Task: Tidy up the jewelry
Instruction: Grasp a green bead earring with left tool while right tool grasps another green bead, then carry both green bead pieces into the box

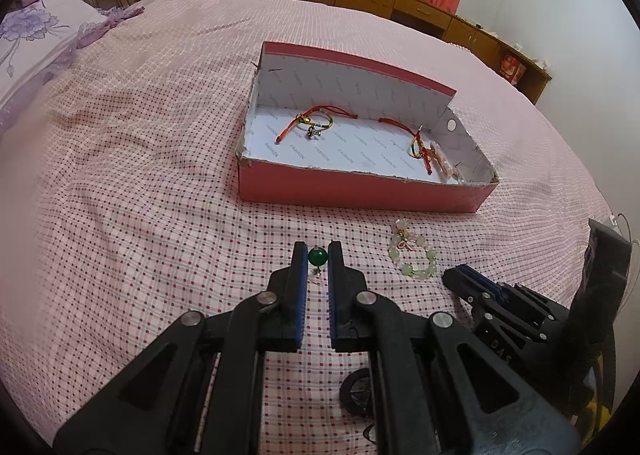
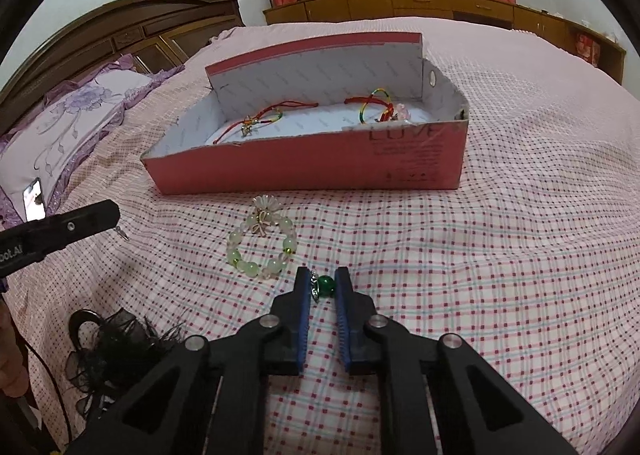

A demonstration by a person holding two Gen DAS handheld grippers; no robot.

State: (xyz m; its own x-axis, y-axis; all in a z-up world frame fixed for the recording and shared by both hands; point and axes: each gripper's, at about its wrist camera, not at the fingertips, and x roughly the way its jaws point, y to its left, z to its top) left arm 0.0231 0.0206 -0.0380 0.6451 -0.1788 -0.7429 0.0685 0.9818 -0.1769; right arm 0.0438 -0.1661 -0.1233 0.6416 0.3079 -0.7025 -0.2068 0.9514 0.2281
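Note:
A red shoebox (image 1: pixel 360 191) (image 2: pixel 304 171) on the bed holds several red-string bracelets (image 1: pixel 316 121) (image 2: pixel 374 103). A pale green bead bracelet (image 1: pixel 414 255) (image 2: pixel 262 243) lies on the bedspread in front of it. My left gripper (image 1: pixel 318 255) is shut on a dark green bead earring (image 1: pixel 317 257), just above the bedspread. My right gripper (image 2: pixel 324 283) is shut on a matching green bead earring (image 2: pixel 326 283) with a silver hook, right of the bead bracelet. The right gripper also shows in the left wrist view (image 1: pixel 472 281).
A pink checked bedspread (image 1: pixel 160 215) covers the bed. A purple floral pillow (image 2: pixel 80 127) and a wooden headboard (image 2: pixel 120 27) are at the left. A phone (image 2: pixel 34 201) lies by the pillow. A black feathery hair piece (image 2: pixel 116 347) lies at lower left.

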